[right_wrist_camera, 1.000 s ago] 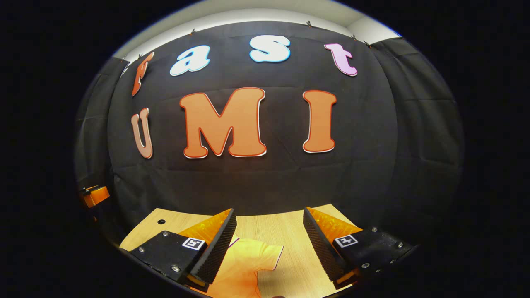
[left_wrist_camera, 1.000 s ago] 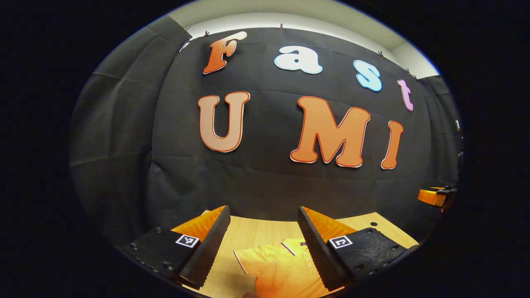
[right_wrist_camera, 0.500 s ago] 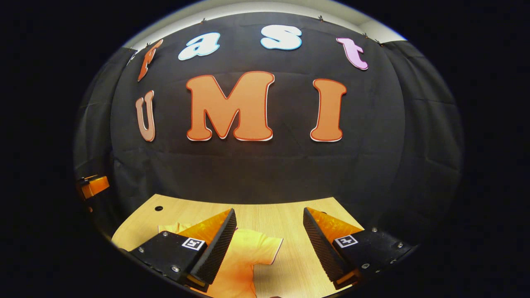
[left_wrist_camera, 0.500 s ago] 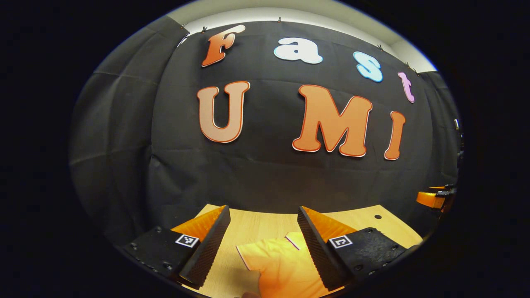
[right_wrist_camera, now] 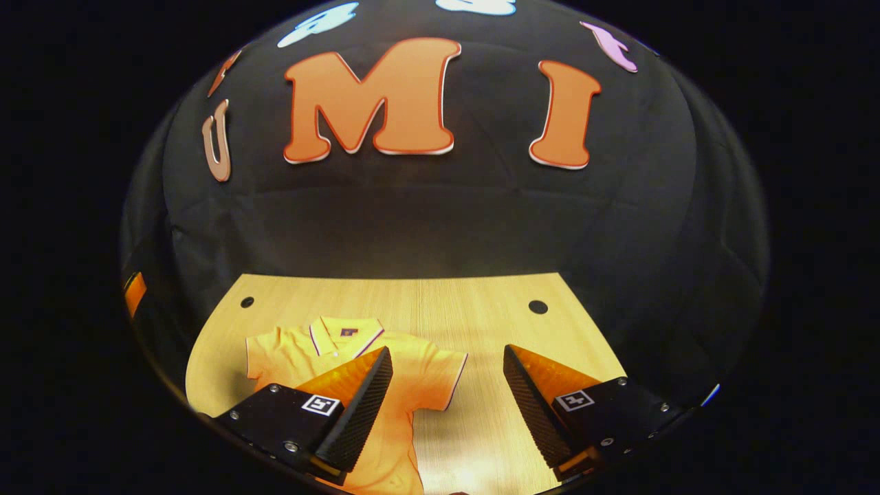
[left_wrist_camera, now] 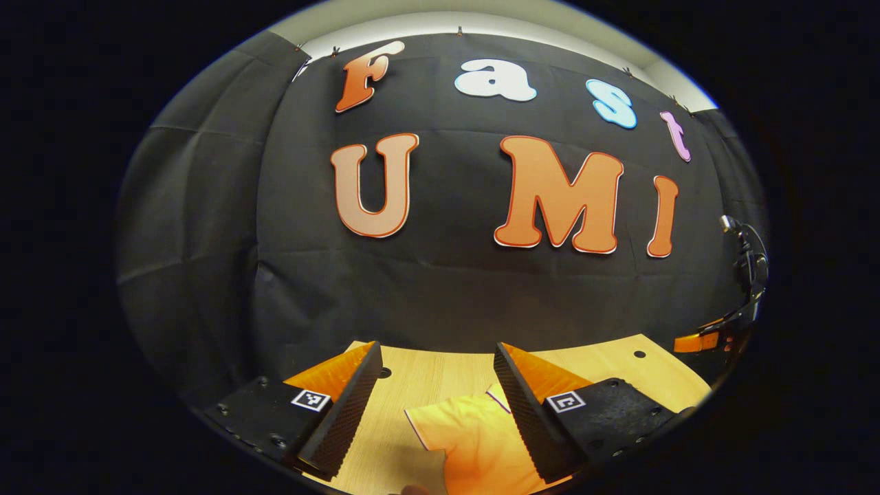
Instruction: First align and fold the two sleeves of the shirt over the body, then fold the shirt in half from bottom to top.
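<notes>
Left gripper view looks low across the wooden surface (left_wrist_camera: 426,375), and its own left gripper (left_wrist_camera: 438,399) hangs above it with the jaws spread wide and nothing between them. Just ahead, between and under those fingers, lies one sleeve (left_wrist_camera: 454,423) of the orange shirt (left_wrist_camera: 481,454), flat on the surface with a thin dark-and-white trim along its cuff; the far right edge of that view shows part of the other gripper, too small to read. Right gripper view takes in more: the shirt (right_wrist_camera: 330,357) lies spread near the left part of the surface, collar (right_wrist_camera: 346,333) toward the back edge, the left-hand sleeve (right_wrist_camera: 265,357) out toward the left edge and the right-hand sleeve (right_wrist_camera: 440,378) reaching toward the middle. The right gripper (right_wrist_camera: 447,405) hovers over the near edge with its jaws spread and empty, one finger over the shirt's body, the other over bare wood. Neither sleeve is folded yet, so the task seems to be at its start. The shirt looks light, soft and limp; it will likely sag and crease when lifted, so the cuff corner of each sleeve seems the best place to pinch, keeping the fabric low as it swings over the body.
</notes>
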The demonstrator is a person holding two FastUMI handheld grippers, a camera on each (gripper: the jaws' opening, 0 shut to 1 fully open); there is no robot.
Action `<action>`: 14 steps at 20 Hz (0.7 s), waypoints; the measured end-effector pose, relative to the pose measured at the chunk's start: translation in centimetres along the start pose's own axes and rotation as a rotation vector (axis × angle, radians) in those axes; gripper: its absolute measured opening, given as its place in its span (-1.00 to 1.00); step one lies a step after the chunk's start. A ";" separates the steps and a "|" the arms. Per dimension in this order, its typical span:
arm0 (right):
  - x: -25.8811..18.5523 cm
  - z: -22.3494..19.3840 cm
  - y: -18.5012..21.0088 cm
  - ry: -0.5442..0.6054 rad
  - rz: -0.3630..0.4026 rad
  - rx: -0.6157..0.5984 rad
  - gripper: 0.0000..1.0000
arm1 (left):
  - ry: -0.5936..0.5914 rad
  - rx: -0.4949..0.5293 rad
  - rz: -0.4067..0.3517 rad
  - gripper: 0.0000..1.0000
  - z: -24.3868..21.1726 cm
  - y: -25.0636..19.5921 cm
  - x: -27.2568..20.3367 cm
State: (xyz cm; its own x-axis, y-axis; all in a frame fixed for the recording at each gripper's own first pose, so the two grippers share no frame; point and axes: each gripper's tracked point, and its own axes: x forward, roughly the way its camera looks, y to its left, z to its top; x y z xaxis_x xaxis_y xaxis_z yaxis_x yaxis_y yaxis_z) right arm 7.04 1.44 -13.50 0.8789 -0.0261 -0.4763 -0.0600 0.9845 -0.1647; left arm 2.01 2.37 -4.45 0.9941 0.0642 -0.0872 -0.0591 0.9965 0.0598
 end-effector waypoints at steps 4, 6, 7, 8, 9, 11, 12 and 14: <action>4.6 -2.7 0.0 0.158 0.010 0.030 0.97 | 0.028 -0.005 0.028 0.96 -1.1 1.4 0.9; 7.1 -3.9 -0.3 0.237 0.010 0.048 0.96 | 0.051 -0.005 0.043 0.96 -2.2 2.2 1.5; 8.3 -5.0 -0.6 0.288 0.002 0.050 0.97 | 0.067 -0.005 0.054 0.96 -2.7 2.7 1.8; 9.5 -6.2 -0.7 0.332 -0.007 0.054 0.97 | 0.081 -0.008 0.065 0.96 -3.3 3.1 2.1; 10.6 -7.1 -1.0 0.378 -0.017 0.064 0.98 | 0.093 -0.013 0.071 0.96 -3.5 3.4 2.4; 12.4 -8.8 -1.1 0.441 -0.025 0.089 0.98 | 0.097 -0.011 0.087 0.96 -3.8 4.1 2.7; 13.3 -9.6 -1.4 0.464 -0.038 0.090 0.99 | 0.093 -0.003 0.091 0.96 -3.7 4.3 2.8; 15.0 -10.8 -1.6 0.501 -0.051 0.093 0.99 | 0.101 0.010 0.091 0.96 -4.0 4.5 3.2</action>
State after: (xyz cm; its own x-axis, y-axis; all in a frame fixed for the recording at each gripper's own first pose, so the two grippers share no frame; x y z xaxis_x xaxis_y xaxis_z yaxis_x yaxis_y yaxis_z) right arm 15.22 -2.43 -29.71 0.5432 -0.1323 -0.8291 0.0400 0.9905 -0.1318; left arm 4.60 7.24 -8.43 0.9704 0.1599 -0.1808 -0.1472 0.9857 0.0818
